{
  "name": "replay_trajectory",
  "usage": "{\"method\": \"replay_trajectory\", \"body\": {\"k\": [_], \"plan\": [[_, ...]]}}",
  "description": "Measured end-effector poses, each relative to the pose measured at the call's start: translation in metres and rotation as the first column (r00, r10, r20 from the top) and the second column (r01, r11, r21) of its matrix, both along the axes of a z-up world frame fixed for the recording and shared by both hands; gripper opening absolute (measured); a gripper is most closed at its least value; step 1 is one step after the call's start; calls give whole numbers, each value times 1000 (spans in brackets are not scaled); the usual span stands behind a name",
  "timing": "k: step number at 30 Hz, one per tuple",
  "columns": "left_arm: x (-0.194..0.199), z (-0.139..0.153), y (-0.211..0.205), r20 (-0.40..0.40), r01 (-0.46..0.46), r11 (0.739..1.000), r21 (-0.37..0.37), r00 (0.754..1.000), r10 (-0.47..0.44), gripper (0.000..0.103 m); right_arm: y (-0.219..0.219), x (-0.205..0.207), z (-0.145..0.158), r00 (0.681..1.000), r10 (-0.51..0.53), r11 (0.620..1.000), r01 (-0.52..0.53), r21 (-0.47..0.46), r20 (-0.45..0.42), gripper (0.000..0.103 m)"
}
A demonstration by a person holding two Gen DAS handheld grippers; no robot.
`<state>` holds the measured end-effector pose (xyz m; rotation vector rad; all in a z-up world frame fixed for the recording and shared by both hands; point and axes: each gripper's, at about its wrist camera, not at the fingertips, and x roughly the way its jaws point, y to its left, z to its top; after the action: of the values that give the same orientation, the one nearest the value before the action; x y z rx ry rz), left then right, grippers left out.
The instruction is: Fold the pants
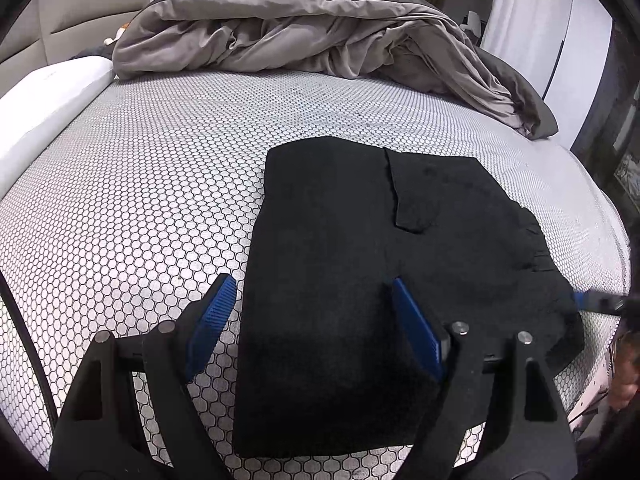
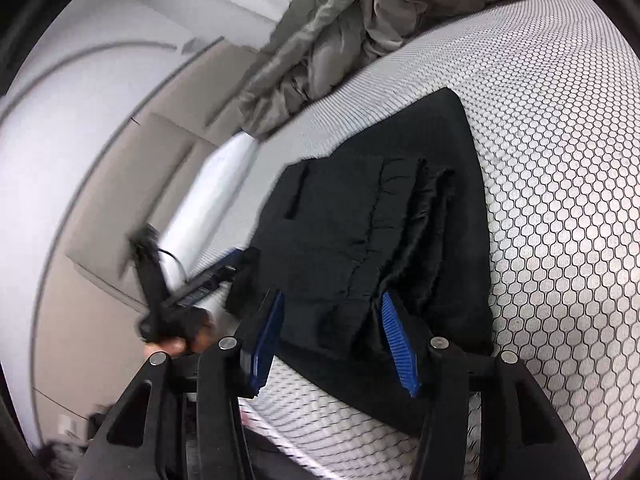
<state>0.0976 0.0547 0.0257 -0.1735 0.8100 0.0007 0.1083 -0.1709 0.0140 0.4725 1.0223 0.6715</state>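
Black pants (image 1: pixel 352 248) lie folded into a rough rectangle on the honeycomb-patterned mattress (image 1: pixel 140 184). My left gripper (image 1: pixel 312 282) hovers open over their near left part, one blue pad off the cloth's left edge and the other above the cloth. In the right wrist view the pants (image 2: pixel 352 216) show their layered waistband end. My right gripper (image 2: pixel 331 295) straddles that end with its jaws apart; cloth lies between the pads, but they do not press on it. The right gripper's tip (image 1: pixel 592 300) shows at the pants' right edge. A hand holds the left gripper (image 2: pixel 188 292).
A crumpled grey duvet (image 1: pixel 300 32) is heaped along the far side of the bed. A white pillow (image 1: pixel 48 100) lies at the left, below a beige headboard (image 1: pixel 80 8). The mattress edge (image 2: pixel 320 408) drops away close under the right gripper.
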Motion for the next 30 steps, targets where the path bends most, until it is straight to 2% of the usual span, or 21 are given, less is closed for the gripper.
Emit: {"method": "replay_trajectory", "body": {"k": [2, 4, 5, 8, 10, 12, 15, 16, 18, 19, 20, 21, 22, 24, 25, 26, 28, 30], "plan": [[1, -1, 2, -2, 0, 1000, 0, 1000, 0, 78, 11, 4, -15, 1000, 1, 997, -3, -80, -28, 28], [0, 1, 3, 4, -1, 1000, 1, 1000, 1, 78, 18, 6, -18, 1000, -16, 992, 13, -125, -18, 17], [-1, 2, 5, 10, -4, 1000, -1, 1000, 4, 78, 17, 6, -14, 1000, -11, 994, 11, -109, -8, 14], [-3, 6, 15, 23, -20, 1000, -16, 1000, 20, 78, 11, -7, 12, 999, 18, 999, -17, -35, 36, 13], [-3, 6, 22, 19, -36, 999, -28, 999, 37, 78, 5, -16, 20, 999, 35, 999, -35, -4, 32, 13], [-2, 3, 26, 5, -46, 998, -42, 999, 46, 78, 2, -19, 11, 999, 36, 999, -37, -33, -10, 13], [1, -5, 30, -27, -52, 997, -59, 998, 51, 78, 3, -11, -21, 996, 10, 990, -23, -137, -90, 14], [2, -9, 32, -47, -49, 996, -76, 998, 46, 78, 1, -10, -24, 995, 20, 993, -31, -118, -97, 16], [4, -16, 34, -82, -35, 991, -132, 996, 24, 77, -9, -11, -12, 997, 33, 996, -39, -75, -73, 25], [5, -18, 35, -90, -24, 987, -156, 996, 10, 73, -17, -13, -1, 1000, 12, 996, -13, -88, -14, 37], [5, -20, 34, -95, -9, 985, -175, 995, -8, 59, -22, -14, 7, 999, -25, 994, 28, -105, 34, 52], [6, -21, 33, -104, 13, 980, -197, 994, -35, 46, -30, -13, 11, 995, -74, 990, 81, -114, 68, 56], [6, -22, 32, -107, 23, 978, -209, 993, -46, 44, -38, -9, 8, 990, -129, 984, 135, -119, 59, 56], [5, -21, 25, -103, 23, 984, -177, 994, -42, 43, -41, 3, -8, 985, -172, 979, 170, -109, -9, 56], [4, -20, 21, -105, 27, 987, -160, 994, -44, 43, -38, 10, -15, 983, -179, 978, 175, -117, -26, 50], [3, -20, 17, -108, 31, 989, -142, 993, -47, 43, -35, 14, -17, 984, -180, 975, 176, -135, -18, 39], [-1, -18, 3, -119, 50, 996, -75, 991, -59, 43, -30, 16, -15, 983, -184, 961, 186, -205, 28, 39], [-3, -14, -8, -113, 44, 999, -4, 993, -45, 48, -26, 18, -8, 980, -183, 943, 198, -266, 82, 39]]}}
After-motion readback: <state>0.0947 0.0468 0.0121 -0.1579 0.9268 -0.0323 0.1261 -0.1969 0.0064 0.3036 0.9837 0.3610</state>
